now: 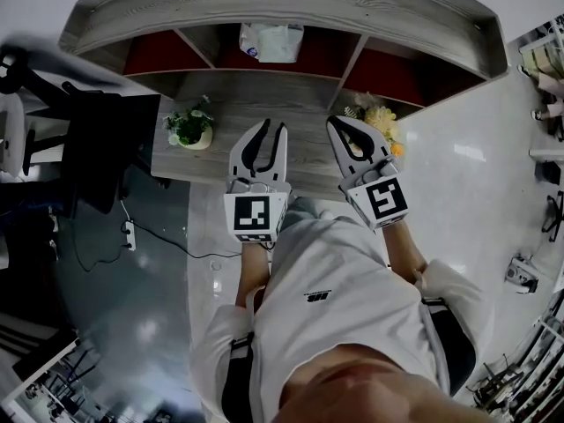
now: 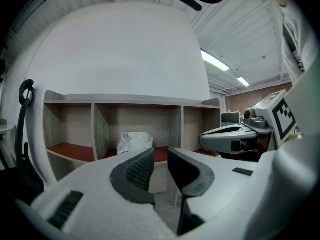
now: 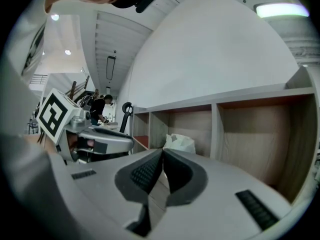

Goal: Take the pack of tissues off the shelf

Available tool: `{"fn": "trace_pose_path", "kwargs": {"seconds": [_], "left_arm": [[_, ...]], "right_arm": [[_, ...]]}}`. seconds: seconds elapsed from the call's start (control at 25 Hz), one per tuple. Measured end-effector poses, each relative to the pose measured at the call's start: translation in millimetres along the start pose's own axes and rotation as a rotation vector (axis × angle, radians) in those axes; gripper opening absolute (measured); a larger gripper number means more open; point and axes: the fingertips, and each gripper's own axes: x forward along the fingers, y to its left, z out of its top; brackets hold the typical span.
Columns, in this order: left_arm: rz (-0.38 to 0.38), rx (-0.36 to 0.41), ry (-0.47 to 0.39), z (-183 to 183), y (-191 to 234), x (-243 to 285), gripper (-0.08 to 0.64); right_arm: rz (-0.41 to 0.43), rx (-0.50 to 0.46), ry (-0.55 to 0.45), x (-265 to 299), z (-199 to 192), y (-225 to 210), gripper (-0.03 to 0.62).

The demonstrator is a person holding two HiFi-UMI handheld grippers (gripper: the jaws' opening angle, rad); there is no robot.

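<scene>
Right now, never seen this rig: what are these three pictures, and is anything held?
No robot: a person holds a two-jaw gripper in each hand. The head view looks down from the person's head; the other two cameras ride on the grippers, looking along their jaws. The left gripper has its jaws slightly apart, the right gripper has them together; neither holds anything. The pack of tissues sits in the middle compartment of the shelf. On the desk stand a small green plant and yellow flowers.
</scene>
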Motion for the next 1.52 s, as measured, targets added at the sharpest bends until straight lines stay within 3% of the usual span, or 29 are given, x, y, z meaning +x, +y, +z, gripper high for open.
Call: {"fn": "trace_pose_path", "kwargs": {"seconds": [0.56, 0.76, 0.96, 1.52], "left_arm": [[-0.098, -0.01, 0.009, -4.4, 23.6, 49.9, 0.091], [-0.134, -0.007, 0.013, -5.9, 27.3, 70.3, 0.09], [-0.153, 0.002, 0.01, -4.3, 31.9, 87.9, 0.091], [-0.184, 0.008, 0.039, -13.1, 30.1, 128.5, 0.091]], "right_arm": [[-0.074, 0.021, 0.011, 43.1, -2.2, -18.1, 0.026], [-0.116, 0.028, 0.097, 49.6, -20.1, -29.8, 0.026], [-0.132, 0.034, 0.04, 63.0, -10.1, -35.0, 0.026], [-0.166, 0.056, 0.053, 76.1, -19.9, -53.4, 0.026]]}}
